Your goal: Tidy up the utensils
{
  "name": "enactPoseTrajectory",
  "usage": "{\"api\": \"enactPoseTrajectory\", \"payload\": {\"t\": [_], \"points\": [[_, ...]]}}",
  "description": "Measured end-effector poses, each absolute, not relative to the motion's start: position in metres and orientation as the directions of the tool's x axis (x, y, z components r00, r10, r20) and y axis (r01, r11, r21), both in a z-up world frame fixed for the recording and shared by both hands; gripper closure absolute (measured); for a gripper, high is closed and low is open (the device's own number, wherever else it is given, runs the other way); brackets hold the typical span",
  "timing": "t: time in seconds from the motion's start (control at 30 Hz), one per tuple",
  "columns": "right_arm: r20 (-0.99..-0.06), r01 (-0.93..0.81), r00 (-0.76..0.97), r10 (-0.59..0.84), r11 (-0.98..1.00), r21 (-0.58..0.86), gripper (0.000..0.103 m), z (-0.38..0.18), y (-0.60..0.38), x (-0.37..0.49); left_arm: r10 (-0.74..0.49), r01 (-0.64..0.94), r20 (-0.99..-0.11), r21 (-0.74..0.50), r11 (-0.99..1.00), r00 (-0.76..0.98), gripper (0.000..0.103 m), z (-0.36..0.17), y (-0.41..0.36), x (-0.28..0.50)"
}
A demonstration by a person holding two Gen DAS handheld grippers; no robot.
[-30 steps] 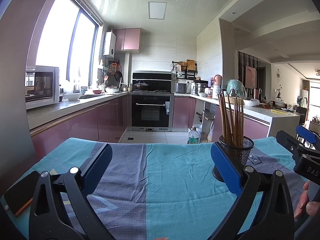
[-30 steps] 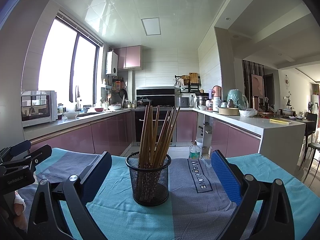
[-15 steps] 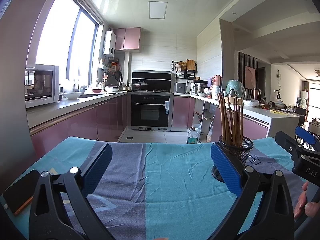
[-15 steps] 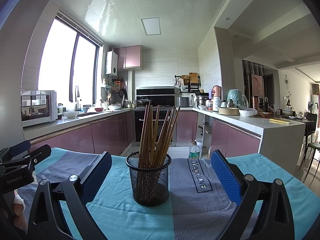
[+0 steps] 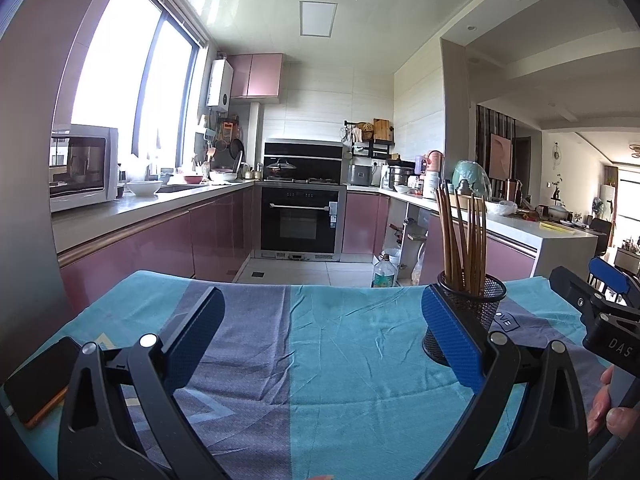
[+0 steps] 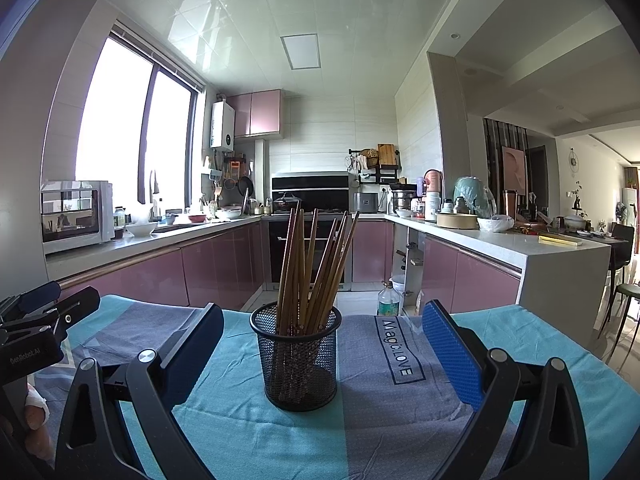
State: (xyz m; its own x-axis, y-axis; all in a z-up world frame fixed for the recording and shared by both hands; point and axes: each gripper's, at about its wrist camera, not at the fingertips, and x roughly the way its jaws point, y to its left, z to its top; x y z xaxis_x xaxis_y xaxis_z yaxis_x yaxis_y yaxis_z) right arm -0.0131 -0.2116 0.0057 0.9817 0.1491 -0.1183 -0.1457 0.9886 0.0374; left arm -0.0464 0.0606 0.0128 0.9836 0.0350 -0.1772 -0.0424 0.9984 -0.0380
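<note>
Between your right gripper's (image 6: 320, 344) spread, empty fingers stands the black mesh holder (image 6: 298, 356) on the teal-and-grey tablecloth (image 6: 392, 420), brown chopsticks (image 6: 312, 268) upright and fanned inside. Your left gripper (image 5: 320, 328) is likewise released over bare cloth, a phone (image 5: 38, 380) beside it. Beyond, pink kitchen cabinets (image 6: 216, 268) flank the oven (image 5: 300, 222).

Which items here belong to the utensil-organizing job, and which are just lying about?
Job: chopsticks; mesh holder; left gripper and right gripper, both open.

Lying about: phone; tablecloth; microwave; plastic bottle.
</note>
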Motion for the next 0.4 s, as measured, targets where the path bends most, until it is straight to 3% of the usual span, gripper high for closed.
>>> {"api": "enactPoseTrajectory", "payload": {"t": [0.23,0.33,0.4], "points": [[-0.146,-0.152,0.977,0.157,0.987,0.047,0.007,0.007,-0.22,-0.008,0.039,-0.05,-0.221,-0.044,0.998,0.974,0.006,0.012,0.062,-0.038],[-0.237,-0.099,0.966,0.101,0.995,0.019,0.007,0.002,-0.239,0.009,0.032,-0.05,-0.301,-0.052,0.997,0.953,0.006,0.007,0.067,-0.023],[-0.347,-0.053,0.937,0.05,0.999,0.001,0.007,-0.007,-0.259,0.03,0.062,-0.081,-0.355,-0.04,0.996,0.933,0.006,0.002,0.071,-0.012]]}}
